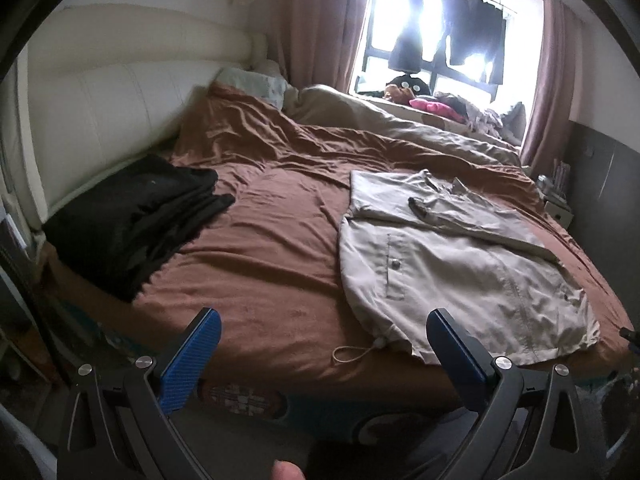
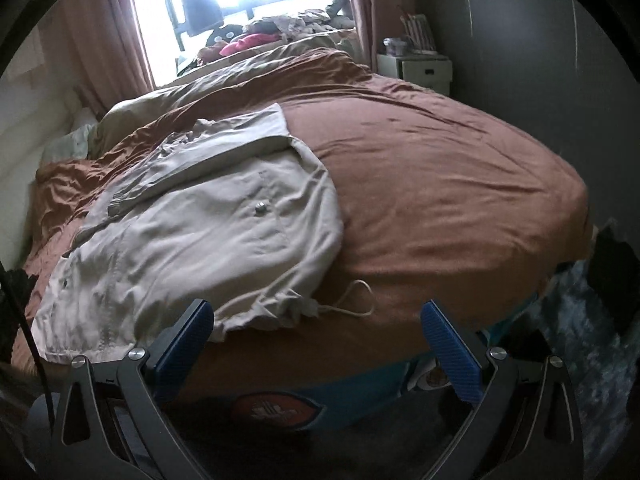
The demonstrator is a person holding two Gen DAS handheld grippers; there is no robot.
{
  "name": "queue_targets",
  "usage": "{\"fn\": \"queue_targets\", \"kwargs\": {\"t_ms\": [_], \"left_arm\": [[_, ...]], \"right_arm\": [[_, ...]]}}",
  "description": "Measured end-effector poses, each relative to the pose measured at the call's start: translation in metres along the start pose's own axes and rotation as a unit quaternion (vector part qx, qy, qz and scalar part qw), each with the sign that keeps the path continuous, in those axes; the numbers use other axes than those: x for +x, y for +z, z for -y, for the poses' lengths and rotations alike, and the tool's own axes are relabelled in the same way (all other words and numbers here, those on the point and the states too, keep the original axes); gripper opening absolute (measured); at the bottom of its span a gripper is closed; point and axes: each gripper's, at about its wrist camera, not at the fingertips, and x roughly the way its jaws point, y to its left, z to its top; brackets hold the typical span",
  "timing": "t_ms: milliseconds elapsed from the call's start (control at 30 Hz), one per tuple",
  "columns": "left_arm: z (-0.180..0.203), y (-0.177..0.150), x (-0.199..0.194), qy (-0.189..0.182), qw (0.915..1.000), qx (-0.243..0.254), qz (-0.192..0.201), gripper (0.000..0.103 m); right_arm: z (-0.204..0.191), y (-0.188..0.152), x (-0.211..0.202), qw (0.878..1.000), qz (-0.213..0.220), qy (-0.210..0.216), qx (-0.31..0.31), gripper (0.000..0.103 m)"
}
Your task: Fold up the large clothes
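Observation:
A beige jacket (image 1: 460, 256) lies flat on the brown bed cover (image 1: 272, 240), one sleeve folded across its chest, hem and drawstring (image 1: 352, 354) near the bed's front edge. It also shows in the right wrist view (image 2: 192, 240), left of centre. My left gripper (image 1: 324, 320) is open and empty, held off the bed's front edge, its right finger near the jacket's hem. My right gripper (image 2: 316, 312) is open and empty, just in front of the hem and the drawstring (image 2: 356, 300).
A folded pile of black clothes (image 1: 132, 216) sits at the bed's left by the white headboard (image 1: 100, 112). A rumpled beige duvet (image 1: 400, 128) lies at the far side under the window. A white nightstand (image 2: 416, 68) stands at the far right. The brown cover (image 2: 440, 184) stretches right of the jacket.

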Motion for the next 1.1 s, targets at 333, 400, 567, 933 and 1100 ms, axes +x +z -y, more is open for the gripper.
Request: {"fn": "queue_targets", "kwargs": {"t_ms": [333, 400, 567, 933, 1100], "left_arm": [[-0.004, -0.012, 0.059, -0.062, 0.9945, -0.052, -0.067, 0.088], [0.000, -0.013, 0.074, -0.063, 0.9933, -0.051, -0.081, 0.075], [0.007, -0.014, 0.109, -0.082, 0.9889, -0.052, -0.112, 0.062], [0.009, -0.013, 0.198, -0.115, 0.9705, -0.086, -0.193, 0.047], [0.013, -0.010, 0.222, -0.113, 0.9676, -0.085, -0.209, 0.047]], "right_arm": [[0.020, -0.009, 0.015, 0.999, -0.008, 0.048, 0.017, 0.096], [0.019, -0.008, 0.025, 0.998, -0.014, 0.055, 0.018, 0.090], [0.023, 0.001, 0.050, 0.996, -0.030, 0.072, 0.033, 0.074], [0.034, 0.029, 0.104, 0.991, -0.079, 0.087, 0.066, 0.051], [0.044, 0.042, 0.125, 0.989, -0.088, 0.084, 0.084, 0.047]]}}
